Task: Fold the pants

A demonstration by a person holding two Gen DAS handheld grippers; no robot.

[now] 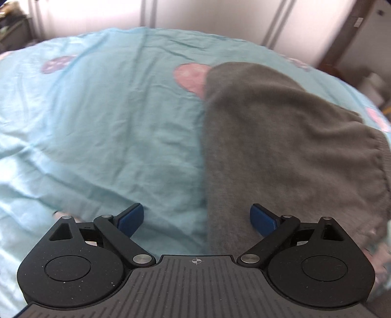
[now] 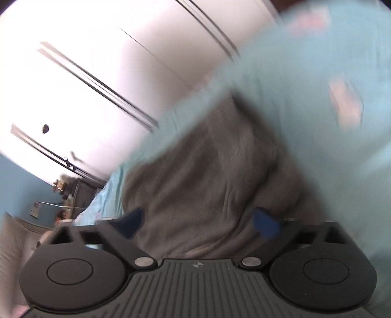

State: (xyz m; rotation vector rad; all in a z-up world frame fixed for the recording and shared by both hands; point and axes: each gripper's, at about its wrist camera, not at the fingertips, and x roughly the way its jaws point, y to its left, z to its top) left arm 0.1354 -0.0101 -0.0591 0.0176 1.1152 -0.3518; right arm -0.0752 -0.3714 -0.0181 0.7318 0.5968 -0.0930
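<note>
Left tongs (image 1: 196, 219) are spread wide, blue pads (image 1: 130, 220) well apart, nothing pinched. They hang over the bed, tilted down; the left edge of my grey pants (image 1: 276, 137) runs up between the pads, with bare sheet (image 1: 97, 117) under the left pad and grey cloth under the right one. Whether either pad touches fabric, I cannot tell.

Right tongs (image 2: 196, 222) are also spread wide and hold nothing. That view is smeared and rolled sideways. Grey cloth (image 2: 195, 176) fills the gap between the pads (image 2: 265, 223) and lies below them; contact is not readable through the blur.

Pants lie folded into one long grey strip on the turquoise sheet, starting at the near edge of the bed and running away toward its far side. In the left wrist view the strip takes the right half of the bed, and a ribbed band (image 1: 385, 156) shows at its right side. Fabric looks mostly flat with soft wrinkles.

Sheet has pink patches, one (image 1: 190, 77) just beside the far end of the pants.

Past the far edge of the bed stands a white wardrobe (image 1: 207, 12) with dark vertical seams. In the right wrist view, a blue wall (image 2: 22, 188) and a cluttered side table (image 2: 66, 195) sit at the bed's end.
</note>
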